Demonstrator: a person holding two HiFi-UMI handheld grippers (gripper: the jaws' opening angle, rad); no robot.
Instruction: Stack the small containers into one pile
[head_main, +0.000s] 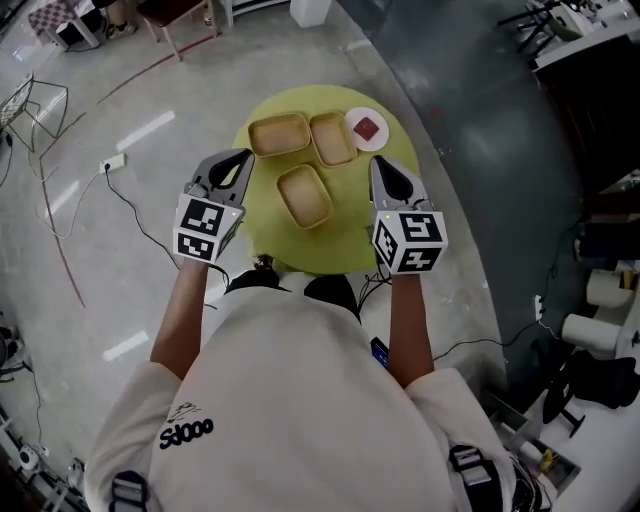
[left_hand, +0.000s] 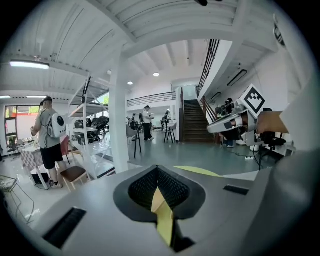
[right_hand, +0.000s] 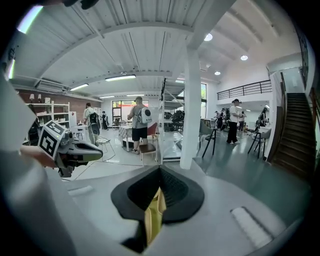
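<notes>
Item 1. Left gripper (head_main: 242, 158): held above the left edge of the round table (head_main: 350, 245). Its jaws were drawn together with nothing between them; its own view showed only a sliver of yellow-green tabletop through the seam. It touched no container, and seemed to be poised for a start rather than at work.

Item 2. Rear-left container (head_main: 279, 135): a shallow tan tray lying flat and upright, its right side just beside item 4.

Item 3. Near container (head_main: 304, 195): the same kind, set apart toward the person and lying between the two grippers, which probably made it the handiest first pick.

Item 4. Rear-right container (head_main: 332, 138): also flat and unstacked.

Item 5. White dish (head_main: 367, 128): small and round with a red square on it, just right of item 4 (no part of the pile, by the task's wording).

Item 6. Right gripper (head_main: 380, 165): above the table's right side, jaws closed on nothing, mirroring item 1.

Status: three containers lay single; stacking was not begun.
</notes>
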